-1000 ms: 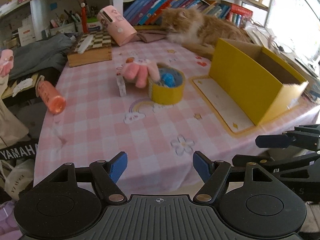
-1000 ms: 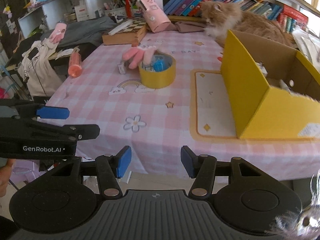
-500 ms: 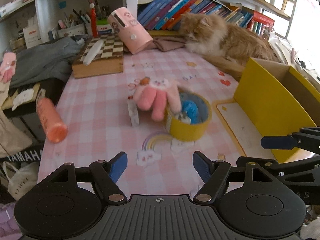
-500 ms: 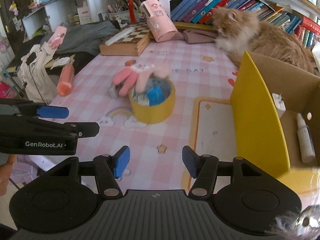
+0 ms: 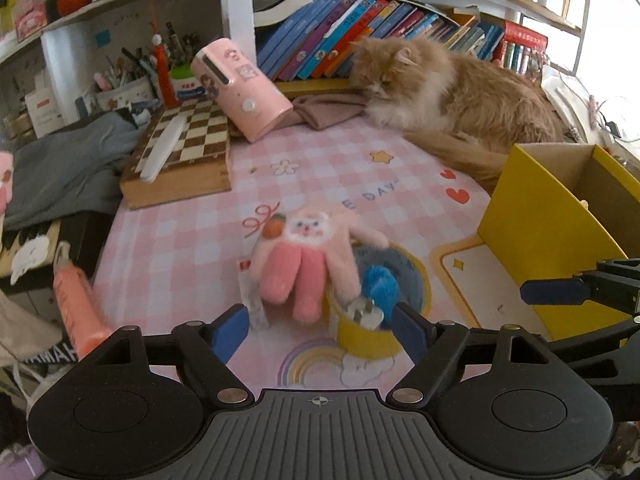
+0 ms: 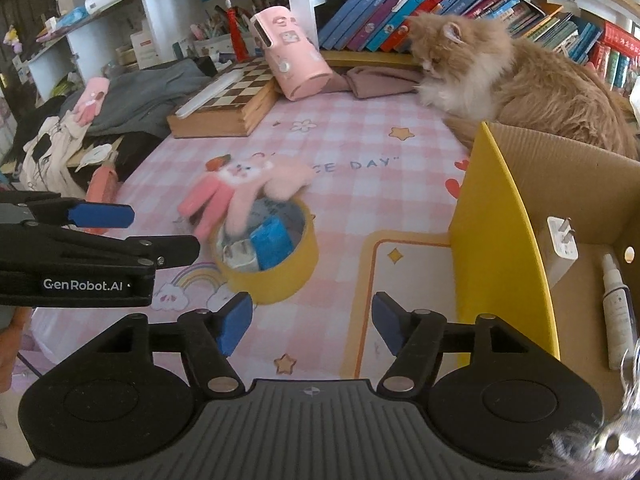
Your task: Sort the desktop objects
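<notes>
A pink plush glove (image 5: 304,256) drapes over the rim of a yellow tape roll (image 5: 376,336) that holds a blue item (image 5: 380,286) and a white plug (image 5: 366,314). My left gripper (image 5: 320,332) hovers just short of them, its jaws opening with nothing pressed between. My right gripper (image 6: 312,324) is near the same tape roll (image 6: 276,276) and glove (image 6: 240,188), its jaws also opening and empty. To the right stands an open yellow box (image 6: 500,240) with a white charger (image 6: 562,248) and a spray bottle (image 6: 618,308) inside.
An orange bottle (image 5: 76,312) lies at the table's left edge. A chessboard box (image 5: 184,160), a pink cylinder case (image 5: 244,92) and a fluffy cat (image 5: 452,96) sit at the back. Grey clothing (image 5: 60,164) is piled on the left. Books line the shelf.
Both grippers have moved forward over the table toward the tape roll and glove. The right jaws stand clearly wider, the left slightly wider.
</notes>
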`<state>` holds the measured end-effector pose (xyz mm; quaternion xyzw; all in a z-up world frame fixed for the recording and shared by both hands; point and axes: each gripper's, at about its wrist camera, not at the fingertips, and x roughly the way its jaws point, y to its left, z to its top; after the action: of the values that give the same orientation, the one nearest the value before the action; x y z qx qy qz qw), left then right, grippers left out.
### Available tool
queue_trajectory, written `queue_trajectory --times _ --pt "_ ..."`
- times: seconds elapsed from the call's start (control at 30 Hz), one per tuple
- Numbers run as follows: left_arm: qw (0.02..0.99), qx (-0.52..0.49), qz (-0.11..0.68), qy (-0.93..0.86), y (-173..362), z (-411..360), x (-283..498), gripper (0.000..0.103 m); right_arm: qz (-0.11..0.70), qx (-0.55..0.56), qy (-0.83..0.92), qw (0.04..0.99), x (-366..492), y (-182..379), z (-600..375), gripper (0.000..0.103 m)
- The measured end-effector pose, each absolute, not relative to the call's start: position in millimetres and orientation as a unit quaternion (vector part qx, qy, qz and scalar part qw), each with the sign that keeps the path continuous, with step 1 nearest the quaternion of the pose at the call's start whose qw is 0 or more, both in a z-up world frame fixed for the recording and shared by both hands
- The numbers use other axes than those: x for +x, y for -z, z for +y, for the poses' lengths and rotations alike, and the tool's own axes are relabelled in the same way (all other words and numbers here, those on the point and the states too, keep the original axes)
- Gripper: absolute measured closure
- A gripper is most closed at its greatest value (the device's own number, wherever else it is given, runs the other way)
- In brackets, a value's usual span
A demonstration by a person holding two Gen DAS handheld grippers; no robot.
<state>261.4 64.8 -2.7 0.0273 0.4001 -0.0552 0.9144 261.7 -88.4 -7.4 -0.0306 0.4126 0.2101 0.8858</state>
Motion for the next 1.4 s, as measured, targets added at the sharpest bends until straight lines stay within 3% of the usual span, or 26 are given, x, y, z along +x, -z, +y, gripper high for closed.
queue_trajectory --times 1.0,1.1,1.17,1.2,1.27,1.4 --pt "0.905 0.053 0.417 0.061 34.2 53.7 328.7 0.025 0.446 -0.025 -0.216 0.868 309.9 25.7 -93.7 0.034" --pt "0.907 0.056 0.413 0.053 33.5 55.8 327.8 0.043 0.447 -0.026 -0.22 0.867 312.8 26.8 -92.1 0.034" --pt "0.91 0.046 0.41 0.051 30.8 60.0 326.3 0.062 0.447 -0.025 -0.222 0.866 314.8 27.3 -91.1 0.034" --pt "0.911 0.035 0.408 0.053 28.5 63.1 325.4 0.067 0.447 -0.023 -0.222 0.866 315.6 27.2 -90.6 0.034" --pt "0.914 0.019 0.401 0.054 23.0 69.2 322.4 0.09 0.446 -0.02 -0.223 0.866 317.2 27.3 -89.4 0.034" --pt "0.924 0.001 0.379 0.049 10.4 77.1 312.9 0.098 0.445 -0.013 -0.226 0.866 321.9 27.7 -85.9 0.033"
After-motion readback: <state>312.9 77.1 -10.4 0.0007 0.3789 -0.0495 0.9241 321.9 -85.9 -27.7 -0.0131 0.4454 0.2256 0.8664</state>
